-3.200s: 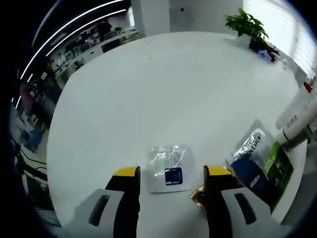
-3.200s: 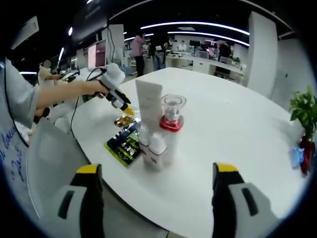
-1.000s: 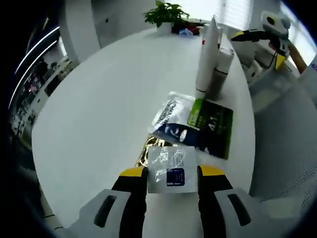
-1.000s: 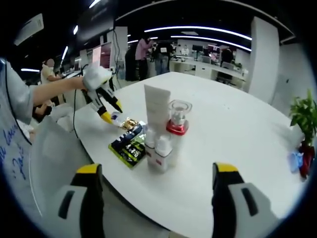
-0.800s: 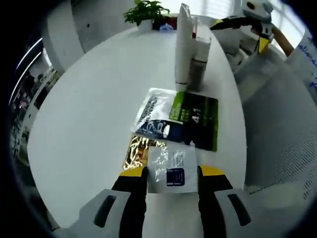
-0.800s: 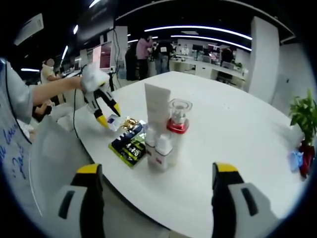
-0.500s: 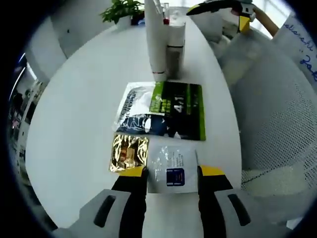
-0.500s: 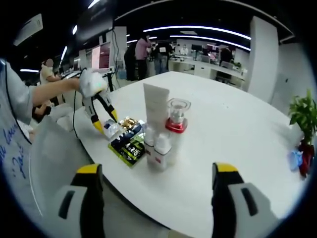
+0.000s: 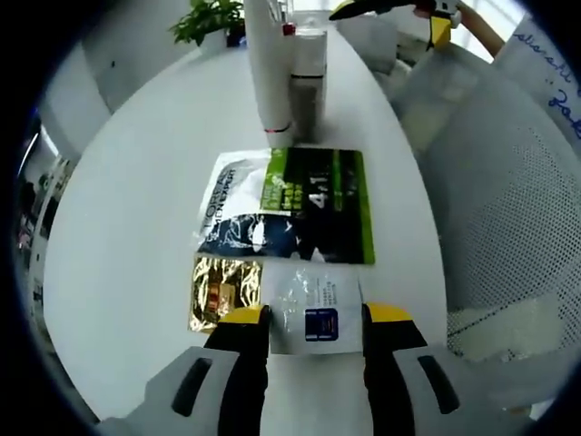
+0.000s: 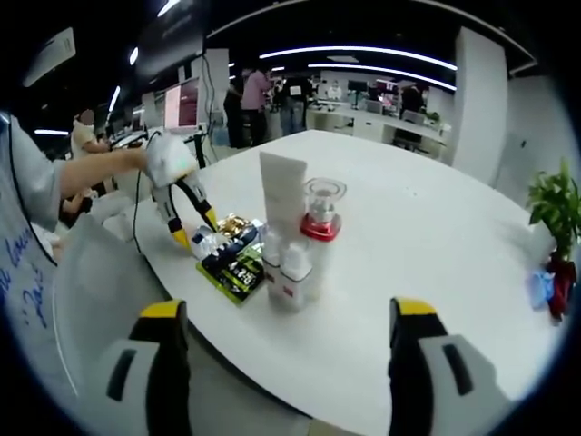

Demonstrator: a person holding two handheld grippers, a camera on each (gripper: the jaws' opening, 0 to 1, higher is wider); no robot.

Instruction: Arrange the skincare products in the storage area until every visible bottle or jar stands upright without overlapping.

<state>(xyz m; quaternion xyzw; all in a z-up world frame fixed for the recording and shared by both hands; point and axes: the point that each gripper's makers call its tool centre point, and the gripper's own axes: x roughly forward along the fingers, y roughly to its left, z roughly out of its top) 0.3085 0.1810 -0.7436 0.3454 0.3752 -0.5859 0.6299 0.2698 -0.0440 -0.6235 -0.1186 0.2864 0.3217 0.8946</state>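
Observation:
My left gripper [image 9: 313,316] is shut on a clear sachet with a blue label [image 9: 313,313], held just above the white table [image 9: 136,182]. A gold sachet [image 9: 221,292] lies to its left. Beyond them lies a green and white L'Oreal pouch [image 9: 290,204]. A tall white tube [image 9: 268,64] and a bottle [image 9: 307,82] stand upright behind the pouch. In the right gripper view the same group shows: the tube [image 10: 279,195], a clear jar on a red base [image 10: 323,211], small white bottles [image 10: 289,272] and the pouch [image 10: 229,263]. My right gripper [image 10: 286,313] hangs open before the table edge, holding nothing. The left gripper [image 10: 186,232] shows there too.
A potted plant [image 10: 551,213] stands at the table's far right edge, and shows as the plant [image 9: 209,18] in the left gripper view. A white mesh chair [image 9: 508,182] stands beside the table. A sleeve [image 10: 23,186] enters from the left. People stand in the office behind.
My left gripper closed on the clear sachet and carried it around next to the gold sachet, in front of the pouch. The right gripper has hardly moved.

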